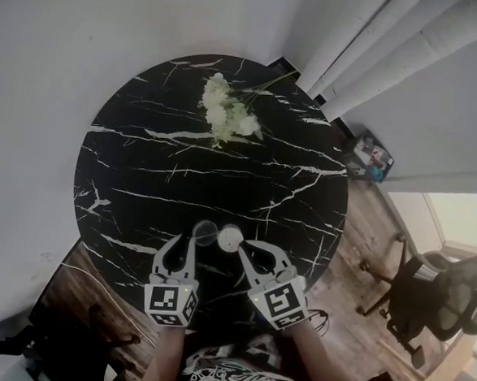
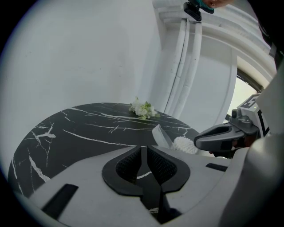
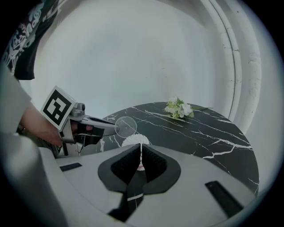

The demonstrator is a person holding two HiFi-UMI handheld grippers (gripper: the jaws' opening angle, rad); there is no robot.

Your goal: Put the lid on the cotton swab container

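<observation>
A cotton swab container (image 1: 230, 240), full of white swab heads (image 3: 135, 140), stands near the front edge of the round black marble table (image 1: 143, 163). My right gripper (image 1: 245, 254) is shut on it; its body shows between the jaws in the right gripper view. The clear round lid (image 1: 205, 231) is held tilted on edge just left of the container, and my left gripper (image 1: 187, 245) is shut on its rim. The lid (image 3: 125, 126) shows face-on in the right gripper view. In the left gripper view the lid (image 2: 160, 136) appears edge-on beside the swabs (image 2: 185, 144).
A bunch of white flowers (image 1: 227, 116) lies at the table's far side. White pipes (image 1: 371, 48) run along the wall at the right. An office chair (image 1: 443, 298) stands on the wooden floor to the right of the table.
</observation>
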